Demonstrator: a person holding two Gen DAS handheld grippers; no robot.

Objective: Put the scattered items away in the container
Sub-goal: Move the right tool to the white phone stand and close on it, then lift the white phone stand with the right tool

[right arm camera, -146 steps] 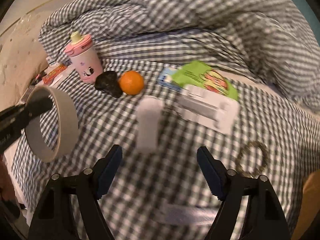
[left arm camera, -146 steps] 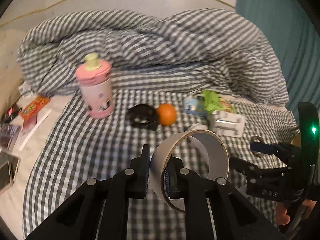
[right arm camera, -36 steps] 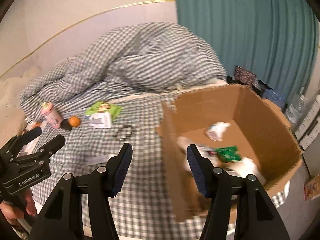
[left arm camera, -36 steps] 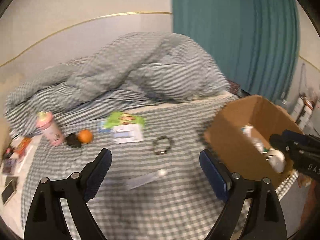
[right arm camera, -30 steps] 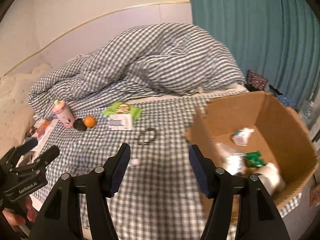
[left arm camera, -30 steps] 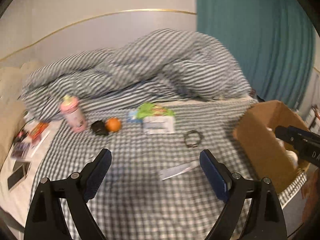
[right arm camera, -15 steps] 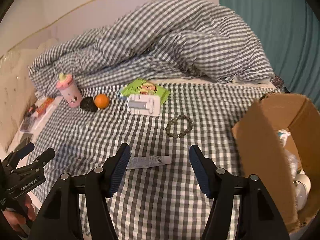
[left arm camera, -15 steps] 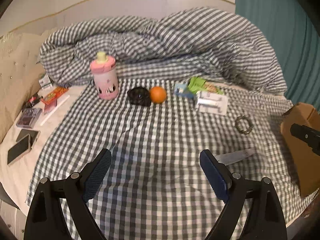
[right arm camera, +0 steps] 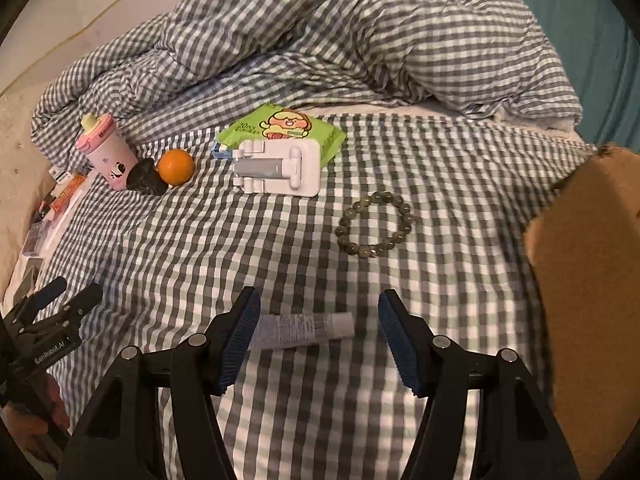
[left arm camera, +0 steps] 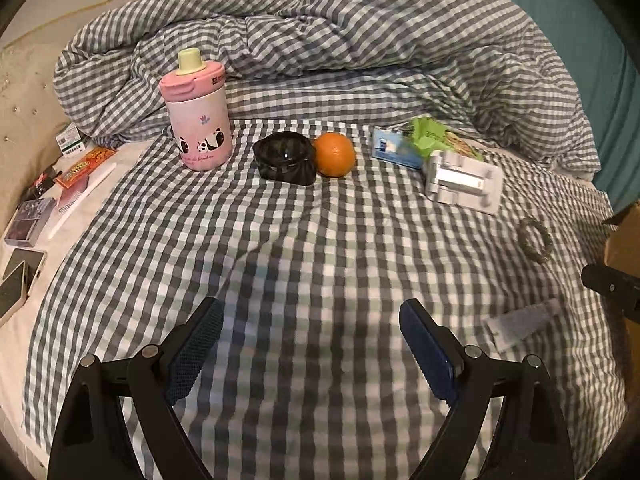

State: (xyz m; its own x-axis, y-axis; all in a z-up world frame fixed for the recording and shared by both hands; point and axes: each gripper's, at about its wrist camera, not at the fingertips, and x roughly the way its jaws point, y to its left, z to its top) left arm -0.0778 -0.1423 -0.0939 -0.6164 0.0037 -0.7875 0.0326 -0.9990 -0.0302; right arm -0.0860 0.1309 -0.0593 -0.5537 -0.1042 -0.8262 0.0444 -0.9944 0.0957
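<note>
On the checked bedsheet stand a pink bottle (left arm camera: 198, 120), a black scrunchie (left arm camera: 285, 159), an orange (left arm camera: 335, 155), a green wipes pack (right arm camera: 282, 128), a white folding stand (right arm camera: 280, 168), a bead bracelet (right arm camera: 374, 225) and a small white tube (right arm camera: 300, 330). My left gripper (left arm camera: 310, 346) hangs open and empty over bare sheet, well short of the scrunchie. My right gripper (right arm camera: 318, 338) is open above the tube, which lies between its fingers without touching them. The cardboard box (right arm camera: 588, 280) stands at the right edge.
A bunched checked duvet (left arm camera: 340, 40) fills the back of the bed. Phones, cards and snack packets (left arm camera: 52, 188) lie on the white strip at the left. A teal curtain (left arm camera: 600, 60) hangs at the right. The left gripper shows at the right wrist view's lower left (right arm camera: 48, 312).
Both grippers swung left, away from the box, and sank toward the bed. The items now look nearer; the tube has come between the right fingers. The tape roll and white bottle from earlier are gone from the bed.
</note>
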